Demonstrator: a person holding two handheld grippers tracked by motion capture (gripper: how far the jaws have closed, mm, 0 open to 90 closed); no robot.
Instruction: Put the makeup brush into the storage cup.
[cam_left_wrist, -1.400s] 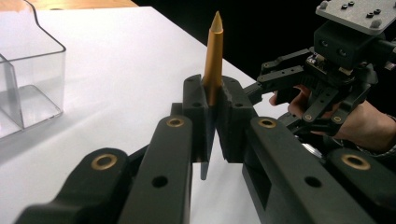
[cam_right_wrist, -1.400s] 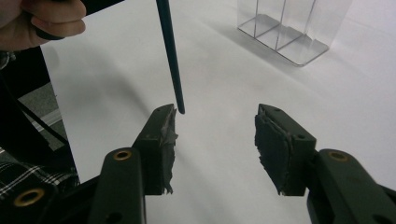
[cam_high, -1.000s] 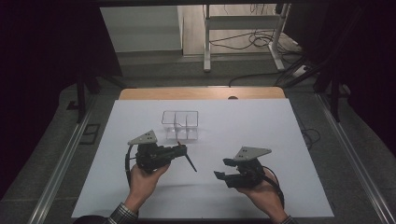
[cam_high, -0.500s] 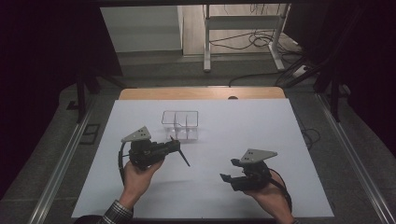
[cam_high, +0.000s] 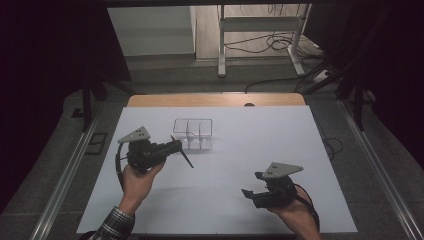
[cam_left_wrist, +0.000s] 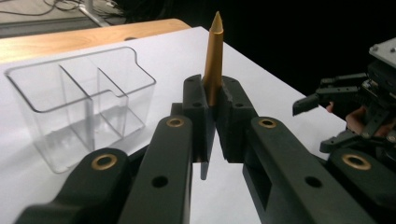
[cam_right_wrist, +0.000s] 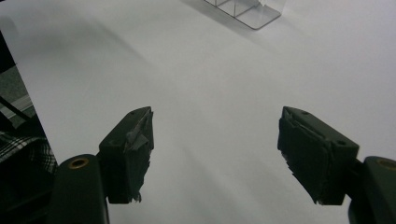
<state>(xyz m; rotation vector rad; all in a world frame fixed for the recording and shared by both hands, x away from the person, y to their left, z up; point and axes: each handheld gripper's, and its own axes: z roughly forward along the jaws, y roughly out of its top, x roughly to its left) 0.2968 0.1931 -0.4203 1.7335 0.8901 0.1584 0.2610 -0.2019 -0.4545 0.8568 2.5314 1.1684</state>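
Note:
My left gripper (cam_high: 176, 145) (cam_left_wrist: 212, 93) is shut on a thin pointed stick (cam_high: 187, 160), golden brown in the left gripper view (cam_left_wrist: 215, 51), where its tip rises above the jaws. It hovers just left of a clear plastic box with compartments (cam_high: 193, 134) (cam_left_wrist: 79, 102), apart from it. My right gripper (cam_high: 250, 186) (cam_right_wrist: 215, 140) sits low over the white sheet at the front right. Its jaws have just been opening, and they stand apart with nothing between them. It also appears at the right of the left gripper view (cam_left_wrist: 327, 116).
A white sheet (cam_high: 260, 135) covers the table, and a strip of bare wood (cam_high: 215, 100) runs along the far edge. Metal rails (cam_high: 65, 180) flank both sides. Beyond the table, a stand (cam_high: 260, 30) and cables lie on the floor.
The left hand has carried the stick up and to the left, away from the front of the box. The right gripper's jaws have spread wider, and that hand has barely shifted.

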